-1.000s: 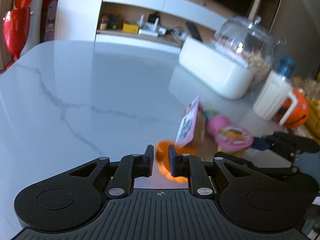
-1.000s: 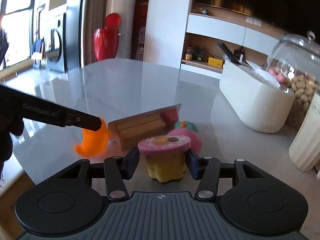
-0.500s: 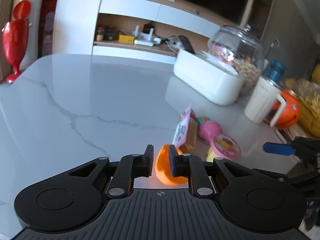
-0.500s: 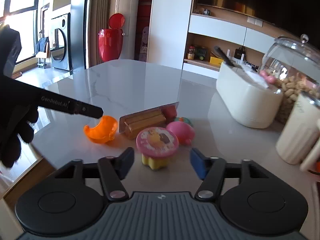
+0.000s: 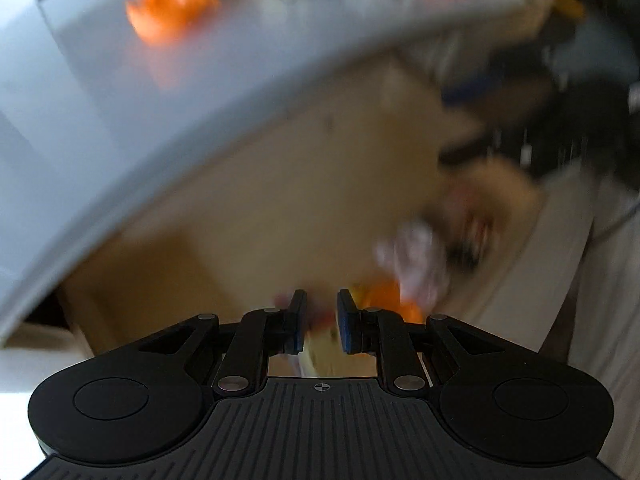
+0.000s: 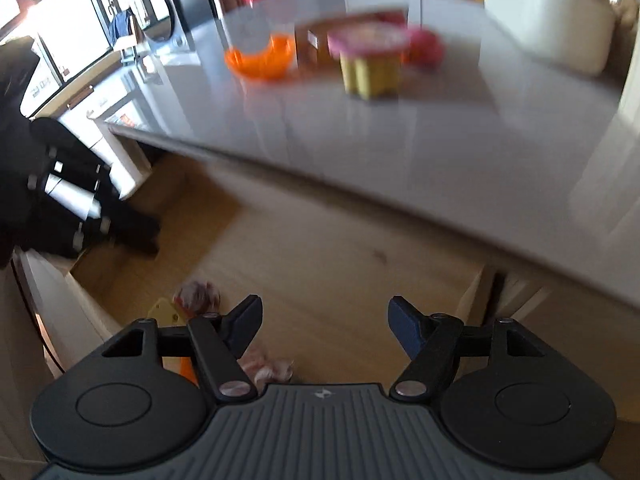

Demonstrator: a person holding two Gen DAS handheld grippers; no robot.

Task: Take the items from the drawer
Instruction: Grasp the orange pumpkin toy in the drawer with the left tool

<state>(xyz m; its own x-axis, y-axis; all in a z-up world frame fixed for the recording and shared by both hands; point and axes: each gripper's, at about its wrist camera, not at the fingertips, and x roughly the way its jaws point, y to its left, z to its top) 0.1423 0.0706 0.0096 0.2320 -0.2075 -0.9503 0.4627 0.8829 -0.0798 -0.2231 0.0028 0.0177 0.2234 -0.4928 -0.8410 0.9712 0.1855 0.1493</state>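
Both claws are down over the open wooden drawer [image 6: 344,276], which fills the middle of the right wrist view beneath the pale counter [image 6: 460,152] edge. The right claw [image 6: 325,326] has its fingers spread wide apart with nothing between them, hanging above the drawer floor. At lower left of that view, a few small items lie in the drawer: a pinkish crinkled wrapper [image 6: 198,295] and a yellow piece [image 6: 163,313] just beside it. In the blurred left wrist view, the left claw [image 5: 321,322] shows a narrow gap between its pads, with smeared yellow and orange shapes behind; whether it grips anything, I cannot tell. Up on the counter sit an orange bowl [image 6: 260,58] and a pink-lidded yellow cup [image 6: 370,60], near each other.
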